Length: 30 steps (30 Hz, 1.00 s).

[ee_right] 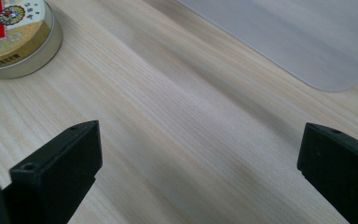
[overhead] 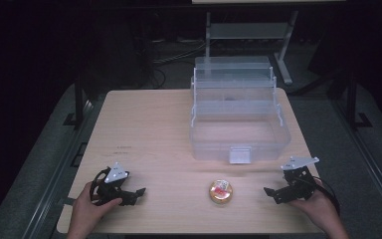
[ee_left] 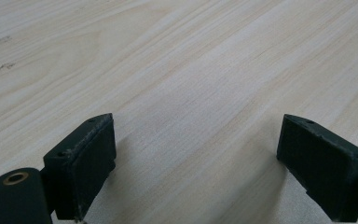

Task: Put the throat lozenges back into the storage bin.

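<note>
While the pale wooden table (overhead: 149, 124) carries a large clear plastic tiered storage box (overhead: 238, 132) standing open toward its far right corner, a small round gold tin with a red-labelled lid (overhead: 221, 191) sits near the near edge, just in front of the box, between the two hands. Both the left tongs (overhead: 138, 192) and the right tongs (overhead: 267, 191) rest low by the near edge with their jaws spread apart, holding nothing. Judging by its look, the tin is light, rigid and smooth-sided, so it may slip; gripping across its low metal wall, on opposite sides, seems safest.
</note>
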Each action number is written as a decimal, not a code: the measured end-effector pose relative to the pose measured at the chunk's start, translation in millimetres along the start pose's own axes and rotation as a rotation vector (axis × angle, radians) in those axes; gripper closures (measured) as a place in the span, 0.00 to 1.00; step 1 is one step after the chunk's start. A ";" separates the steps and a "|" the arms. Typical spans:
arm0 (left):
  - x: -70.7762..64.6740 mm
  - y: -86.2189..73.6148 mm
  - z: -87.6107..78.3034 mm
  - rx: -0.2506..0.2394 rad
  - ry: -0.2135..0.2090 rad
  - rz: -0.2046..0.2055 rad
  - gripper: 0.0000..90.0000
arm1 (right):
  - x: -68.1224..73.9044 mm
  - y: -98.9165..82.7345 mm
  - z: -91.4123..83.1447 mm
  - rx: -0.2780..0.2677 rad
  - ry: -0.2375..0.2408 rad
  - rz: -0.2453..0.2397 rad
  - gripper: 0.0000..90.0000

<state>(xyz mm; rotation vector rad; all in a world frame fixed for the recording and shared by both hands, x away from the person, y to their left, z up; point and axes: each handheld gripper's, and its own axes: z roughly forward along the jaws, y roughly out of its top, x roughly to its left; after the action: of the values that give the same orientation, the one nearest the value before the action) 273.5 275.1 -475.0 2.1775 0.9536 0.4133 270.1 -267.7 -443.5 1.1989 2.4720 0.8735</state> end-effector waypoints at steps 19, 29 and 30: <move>-0.3 -0.1 0.1 -0.001 0.000 -0.004 0.12 | 8.6 15.4 -0.7 0.034 0.036 -0.059 0.00; -0.2 0.0 0.2 -0.002 0.000 -0.003 0.12 | 14.0 23.8 1.4 0.045 0.047 -0.086 0.00; -0.1 0.0 0.1 -0.001 0.000 -0.002 0.12 | 14.5 24.4 1.8 0.046 0.049 -0.087 0.00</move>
<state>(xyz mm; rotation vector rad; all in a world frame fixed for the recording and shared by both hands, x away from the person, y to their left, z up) 273.5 275.0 -475.0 2.1753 0.9554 0.4124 277.1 -244.0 -429.4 1.0869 2.5757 0.8370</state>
